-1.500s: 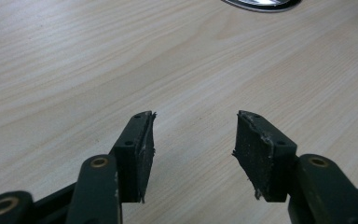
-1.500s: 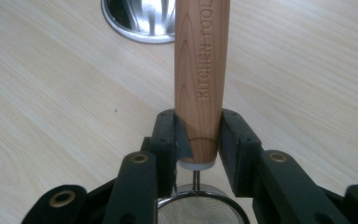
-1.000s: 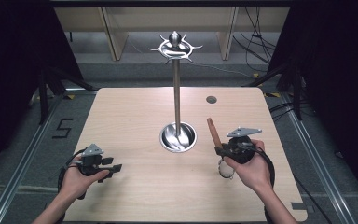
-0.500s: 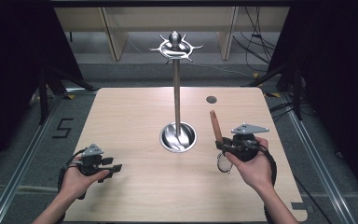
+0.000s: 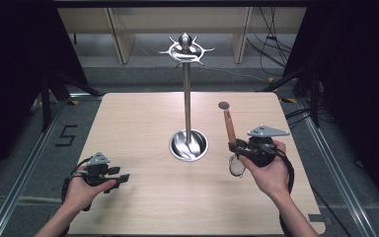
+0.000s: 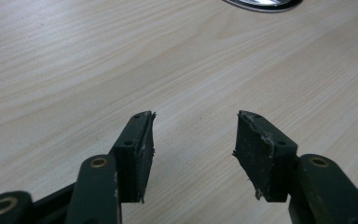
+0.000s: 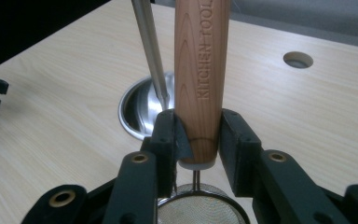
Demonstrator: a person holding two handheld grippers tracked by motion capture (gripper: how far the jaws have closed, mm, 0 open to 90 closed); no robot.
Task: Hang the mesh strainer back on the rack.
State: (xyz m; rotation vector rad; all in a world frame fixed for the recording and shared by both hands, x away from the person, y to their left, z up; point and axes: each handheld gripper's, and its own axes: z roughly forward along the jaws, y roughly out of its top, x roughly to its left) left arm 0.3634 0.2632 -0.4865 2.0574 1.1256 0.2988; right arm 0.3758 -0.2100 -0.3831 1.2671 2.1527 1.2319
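A small mesh strainer with a round wooden handle [image 7: 199,79] is being pinched by the jaws of the right gripper [image 7: 198,135], which are pressing on both sides of the handle near its lower end. The handle is standing nearly upright, tilted slightly toward the far edge of the worktop, while the round wire-mesh bowl [image 7: 198,207] is hanging below the jaws. In the high view, the strainer [image 5: 230,129] is being held by the right gripper [image 5: 238,148] above the right half of the pale wooden worktop [image 5: 143,118], just beside the polished steel stand with a round dished base [image 5: 188,145], a tall thin pole and a crown of hooks on top. Whether the mesh bowl is touching the worktop is hard to tell from that view.

The left gripper [image 6: 193,140] is being kept low near the front left corner of the worktop, its jaws spread with only bare wood between them. A small round hole [image 5: 223,105] is being shown near the far right corner of the worktop.
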